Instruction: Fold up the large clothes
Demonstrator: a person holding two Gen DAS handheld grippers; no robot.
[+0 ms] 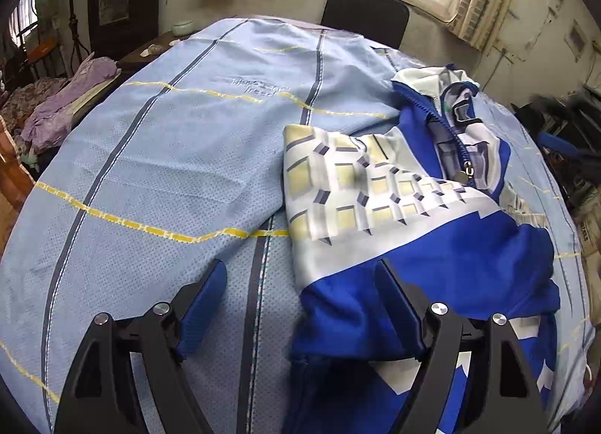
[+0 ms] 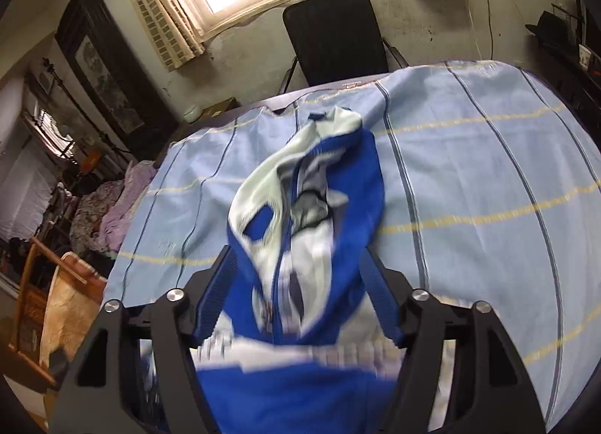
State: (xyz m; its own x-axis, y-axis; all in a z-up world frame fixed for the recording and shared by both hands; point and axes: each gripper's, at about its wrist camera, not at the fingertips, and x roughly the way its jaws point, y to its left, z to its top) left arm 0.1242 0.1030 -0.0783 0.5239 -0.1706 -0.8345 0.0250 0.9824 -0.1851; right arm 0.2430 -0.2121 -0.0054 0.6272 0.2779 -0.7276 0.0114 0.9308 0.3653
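A royal-blue zip-front sports jacket of smooth synthetic fabric (image 1: pixel 432 246), with white and pale grey panels, lies crumpled on a table. One white section, printed with pale yellow squares and small dark grey wedges, is spread flat on the left of the garment. Beyond it the pale collar stands bunched up at the far end, its blue zipper (image 1: pixel 460 141) partly open with a round metal pull showing. The plain blue lower part lies rumpled nearest the camera. In the right wrist view the same jacket (image 2: pixel 308 216) appears motion-blurred, collar end farthest away, its length running toward the camera.
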